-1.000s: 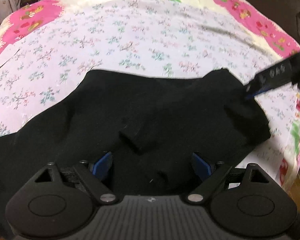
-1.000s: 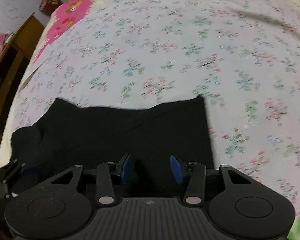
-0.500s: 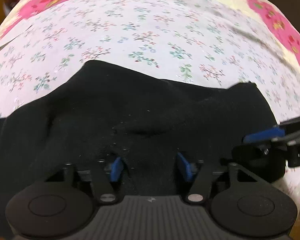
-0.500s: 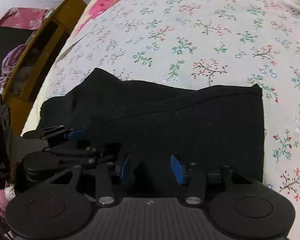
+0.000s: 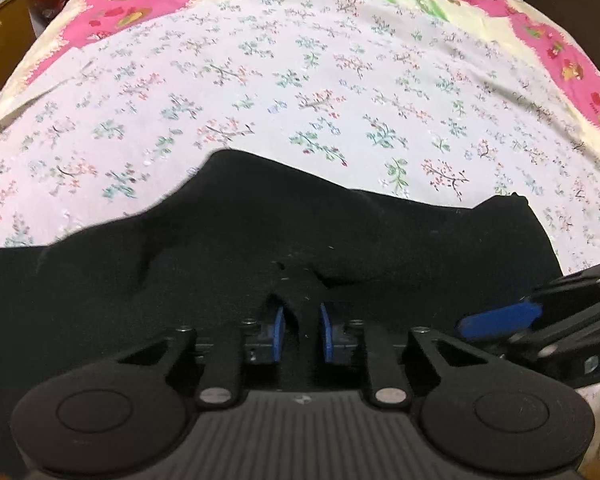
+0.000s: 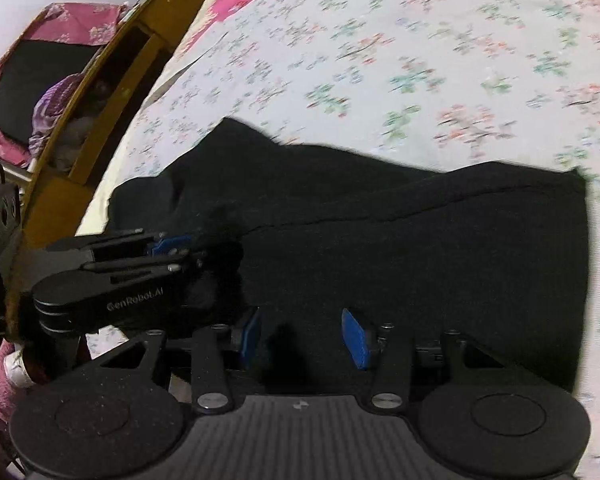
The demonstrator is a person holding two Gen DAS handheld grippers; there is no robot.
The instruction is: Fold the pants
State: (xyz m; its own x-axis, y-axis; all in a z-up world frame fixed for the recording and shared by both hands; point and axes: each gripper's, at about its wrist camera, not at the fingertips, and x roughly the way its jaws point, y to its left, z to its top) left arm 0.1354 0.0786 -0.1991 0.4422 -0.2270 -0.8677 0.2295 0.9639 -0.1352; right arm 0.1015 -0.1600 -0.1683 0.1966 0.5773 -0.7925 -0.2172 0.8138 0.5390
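The black pants [image 5: 260,264] lie bunched along the near edge of the bed, on the flowered bedsheet [image 5: 300,92], with their far hem running toward the sheet's middle and a squarer corner at the right end. The rest of the sheet, out to its pink-bordered far corners, is bare.

The left gripper [image 5: 300,330] sits low over the near fold of the cloth; its jaws are closing, and a ridge of black fabric stands pinched between the 2 blue pads [image 5: 278,334]. In the right wrist view this same tool reaches in from the left with cloth bunched at its tip. The right gripper [image 6: 300,338] hovers just above the pants nearer the right end, its jaws at a middling gap; cloth lies beneath them, but I cannot tell whether any is caught.

The step in hand looks like taking hold of the near edge at 2 points. Next, the right claw probably needs its own firm pinch, then both should lift together and carry the edge toward the far hem, keeping the layers level so the fold lands square.
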